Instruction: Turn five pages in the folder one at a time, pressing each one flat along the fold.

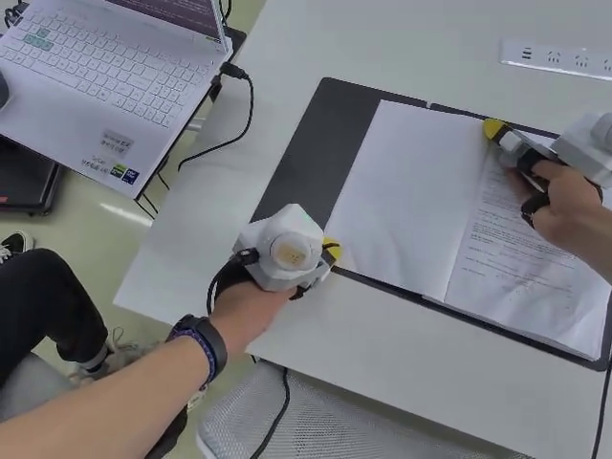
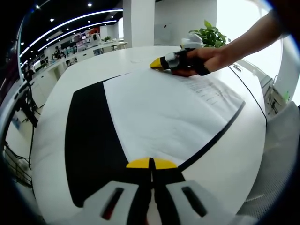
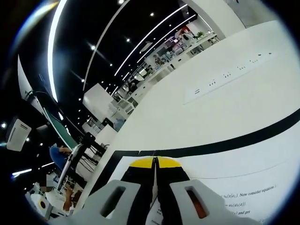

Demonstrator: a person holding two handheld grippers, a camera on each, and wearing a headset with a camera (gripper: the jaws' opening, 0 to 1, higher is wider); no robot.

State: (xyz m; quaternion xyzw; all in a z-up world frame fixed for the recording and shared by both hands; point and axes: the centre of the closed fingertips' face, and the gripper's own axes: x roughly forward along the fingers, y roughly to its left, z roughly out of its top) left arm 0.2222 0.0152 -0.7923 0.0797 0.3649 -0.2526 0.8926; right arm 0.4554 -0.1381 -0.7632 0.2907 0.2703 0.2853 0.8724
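A black folder (image 1: 316,153) lies open on the white table, with a blank turned page (image 1: 411,191) on its left half and a printed page (image 1: 521,258) on the right. My left gripper (image 1: 330,252) rests shut at the folder's near left edge, its yellow tips (image 2: 151,163) together on the black cover (image 2: 89,140). My right gripper (image 1: 494,129) is shut, its yellow tips (image 3: 154,163) pressed on the paper at the far end of the fold. In the left gripper view the right gripper (image 2: 159,63) sits at the far edge of the pages.
An open white laptop (image 1: 105,76) stands at the far left with a black cable (image 1: 239,115) trailing to the table. A white power strip (image 1: 555,57) lies at the far right. A chair seat (image 1: 316,421) sits below the table's near edge.
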